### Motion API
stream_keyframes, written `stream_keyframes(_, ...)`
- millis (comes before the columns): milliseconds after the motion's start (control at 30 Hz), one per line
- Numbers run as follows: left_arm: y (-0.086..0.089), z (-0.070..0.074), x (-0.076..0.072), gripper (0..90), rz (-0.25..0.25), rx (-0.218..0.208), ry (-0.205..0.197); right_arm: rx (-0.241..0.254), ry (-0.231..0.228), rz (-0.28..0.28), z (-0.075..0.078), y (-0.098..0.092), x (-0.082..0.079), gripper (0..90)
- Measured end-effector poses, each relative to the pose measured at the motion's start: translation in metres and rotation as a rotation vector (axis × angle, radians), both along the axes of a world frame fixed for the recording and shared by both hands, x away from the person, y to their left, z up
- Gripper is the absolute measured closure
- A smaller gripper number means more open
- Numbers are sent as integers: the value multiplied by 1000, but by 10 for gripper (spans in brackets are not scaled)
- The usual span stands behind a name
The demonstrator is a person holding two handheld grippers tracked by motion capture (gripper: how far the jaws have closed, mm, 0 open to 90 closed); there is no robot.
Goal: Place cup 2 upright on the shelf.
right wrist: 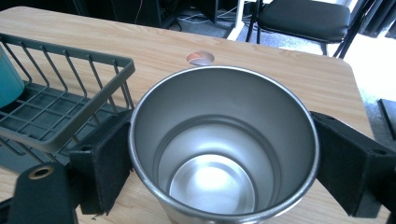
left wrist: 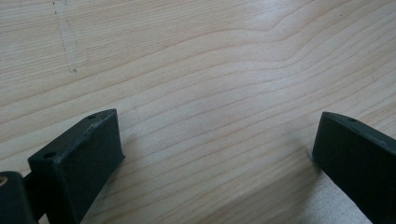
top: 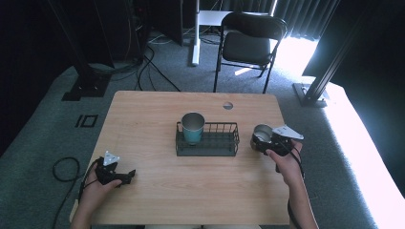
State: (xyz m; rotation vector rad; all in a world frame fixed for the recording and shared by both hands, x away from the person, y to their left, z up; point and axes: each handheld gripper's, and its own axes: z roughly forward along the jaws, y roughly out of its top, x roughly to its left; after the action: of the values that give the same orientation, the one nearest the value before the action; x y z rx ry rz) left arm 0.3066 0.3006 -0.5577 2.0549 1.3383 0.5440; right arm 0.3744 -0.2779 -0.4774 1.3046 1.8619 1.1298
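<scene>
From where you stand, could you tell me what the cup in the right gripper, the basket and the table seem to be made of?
The cup looks like brushed stainless steel: its inside is silvery and throws soft reflections. The basket appears to be thin metal wire with a matte dark grey-green coating, judging by its slim bars. The table shows pale wood grain; whether solid wood or laminate, I cannot tell.

Strong daylight is admitted from the upper right, where the floor (top: 305,52) is blown out; the far left is left dark; the high view is rendered soft; glare is seen inside the steel cup (right wrist: 219,158).
</scene>
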Motion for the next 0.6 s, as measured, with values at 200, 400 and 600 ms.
stream_keyframes(200, 0, 0, 0, 21, 0, 0, 0, 0, -4, 5, 11, 1, 0, 128)
stream_keyframes(400, 0, 0, 0, 22, 0, 0, 0, 11, -31, 15, 27, 2, 1, 128)
stream_keyframes(600, 0, 0, 0, 21, 0, 0, 0, -3, -56, 32, 44, 7, 3, 128)
